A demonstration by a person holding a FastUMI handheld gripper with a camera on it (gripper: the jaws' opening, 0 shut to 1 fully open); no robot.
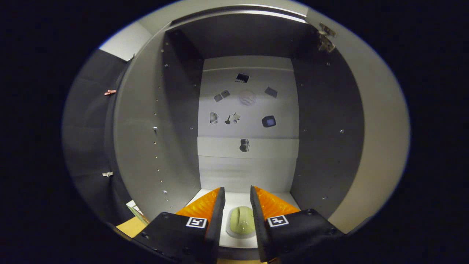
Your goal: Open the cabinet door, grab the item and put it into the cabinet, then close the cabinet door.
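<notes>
My gripper point(236, 192) reaches into the open cabinet point(176, 128), low over its white floor point(238, 200). Its fingers stand a little apart, open. A small pale green rounded item point(242, 220) on a white base lies on the cabinet floor in the gap between the fingers, near their roots. I see no finger pressing on it. The cabinet door point(377, 146) is swung wide open to the right, with its hinge point(325, 38) at the top.
Dark side walls point(326, 139) with rows of peg holes close in left and right. The pale back panel point(249, 117) carries several small dark marks. A wooden surface point(132, 225) shows beneath the cabinet's left edge.
</notes>
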